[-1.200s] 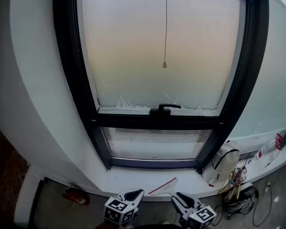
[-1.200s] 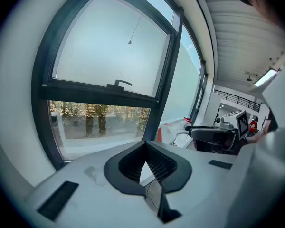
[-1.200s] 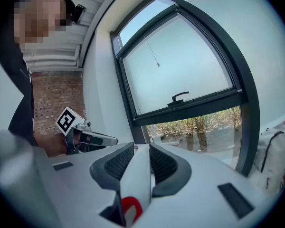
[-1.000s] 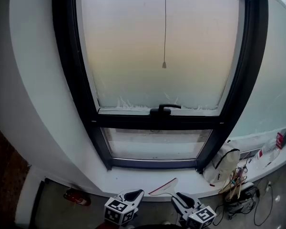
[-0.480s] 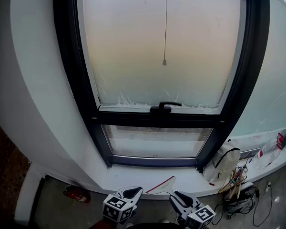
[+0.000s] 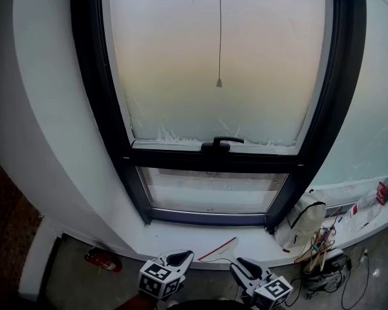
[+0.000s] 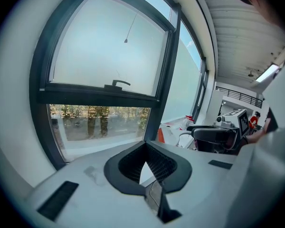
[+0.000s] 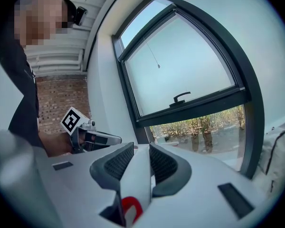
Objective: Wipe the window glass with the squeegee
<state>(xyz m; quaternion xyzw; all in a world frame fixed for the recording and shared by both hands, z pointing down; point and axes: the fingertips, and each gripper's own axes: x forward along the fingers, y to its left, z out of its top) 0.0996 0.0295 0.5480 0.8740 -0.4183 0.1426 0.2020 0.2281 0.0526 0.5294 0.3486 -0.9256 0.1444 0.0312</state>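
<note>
Right gripper (image 8: 140, 148) is clenched on the white squeegee (image 6: 221, 250) handle. Left gripper (image 7: 145, 145) is closed on nothing. The red label on the sill bottle (image 6: 365, 210) is too small to read.

The window glass (image 6: 220, 57) fills your 12 o'clock, with the sill (image 6: 181, 241) below it. At 6 o'clock the squeegee (image 6: 221, 250) sits between your right gripper's (image 6: 242, 265) fingers (image 8: 115, 165), with the left gripper (image 6: 180, 258) beside it at 7. A bag (image 6: 301, 219) rests on the sill at 4.
</note>
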